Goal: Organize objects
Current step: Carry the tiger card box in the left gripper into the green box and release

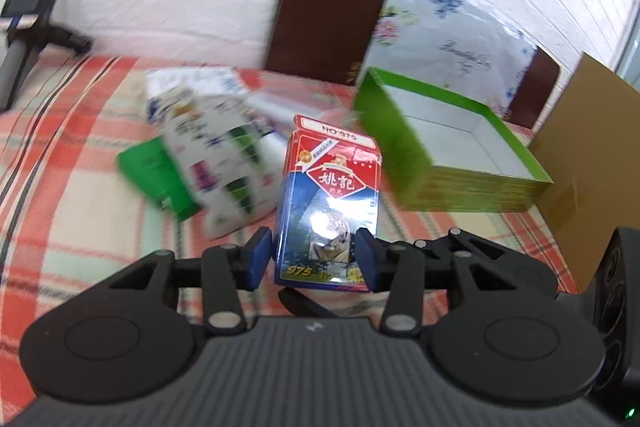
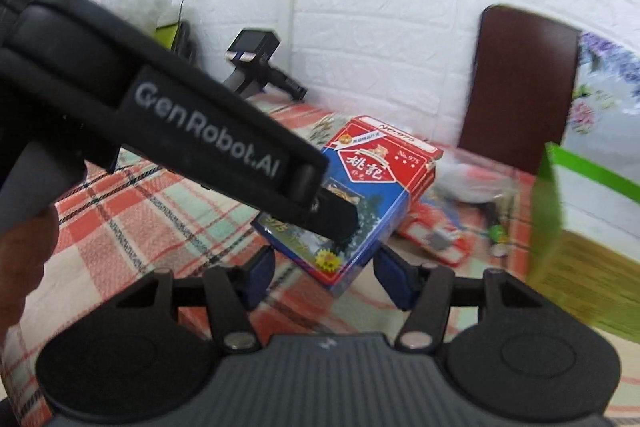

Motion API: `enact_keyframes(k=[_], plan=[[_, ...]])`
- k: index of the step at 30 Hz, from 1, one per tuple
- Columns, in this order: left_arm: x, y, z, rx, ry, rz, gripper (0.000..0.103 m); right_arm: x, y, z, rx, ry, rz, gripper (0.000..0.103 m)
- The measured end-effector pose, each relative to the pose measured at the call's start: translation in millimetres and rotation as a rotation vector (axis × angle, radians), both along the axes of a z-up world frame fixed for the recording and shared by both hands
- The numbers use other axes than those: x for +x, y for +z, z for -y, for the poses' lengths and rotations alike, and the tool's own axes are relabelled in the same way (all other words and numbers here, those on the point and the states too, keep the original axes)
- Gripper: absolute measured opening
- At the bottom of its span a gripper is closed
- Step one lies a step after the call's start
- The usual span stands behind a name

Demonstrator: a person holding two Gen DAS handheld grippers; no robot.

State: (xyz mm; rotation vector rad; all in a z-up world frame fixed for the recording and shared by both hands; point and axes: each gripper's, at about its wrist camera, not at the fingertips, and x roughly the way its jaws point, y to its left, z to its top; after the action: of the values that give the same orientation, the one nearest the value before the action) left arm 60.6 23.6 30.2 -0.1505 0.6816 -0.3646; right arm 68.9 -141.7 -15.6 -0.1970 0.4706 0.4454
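A red and blue playing-card box (image 1: pixel 328 203) with a tiger picture stands upright between the blue pads of my left gripper (image 1: pixel 314 255), which is shut on its lower half and holds it above the checked cloth. In the right wrist view the same card box (image 2: pixel 372 187) hangs tilted, and the left gripper (image 2: pixel 340 223) reaches in from the left and clamps it. My right gripper (image 2: pixel 326 273) sits just below and in front of the box, open; the box's bottom corner lies between its pads without touching them.
An open green box (image 1: pixel 460 147) with a white inside stands to the right, its wall (image 2: pixel 552 195) close to my right gripper. White and green packets (image 1: pixel 212 155) lie to the left. A flat red packet (image 2: pixel 436 239), a brown chair back (image 1: pixel 328 7) and a cardboard sheet (image 1: pixel 592 147) are nearby.
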Motion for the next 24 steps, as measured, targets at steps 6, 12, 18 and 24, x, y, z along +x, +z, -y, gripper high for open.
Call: enact_keyframes(k=[6,12,18,24], plan=[[23.6,24.8,64.1,0.030,-0.120,0.082,0.048,4.4,22.9,49.3,0.008,-0.131,0.105,0.057],[64.8,38.8,137.1,0.019,-0.222,0.129,0.048,24.6,41.1,118.3,0.023,-0.299,0.165,0.057],[98.7,25.9,183.2,0.096,-0.190,0.087,0.059,69.4,23.2,164.5,0.018,-0.475,0.089,0.079],[62.6,29.3,148.5,0.125,-0.164,0.155,0.060,39.8,13.0,179.3,0.140,-0.523,0.145,0.081]])
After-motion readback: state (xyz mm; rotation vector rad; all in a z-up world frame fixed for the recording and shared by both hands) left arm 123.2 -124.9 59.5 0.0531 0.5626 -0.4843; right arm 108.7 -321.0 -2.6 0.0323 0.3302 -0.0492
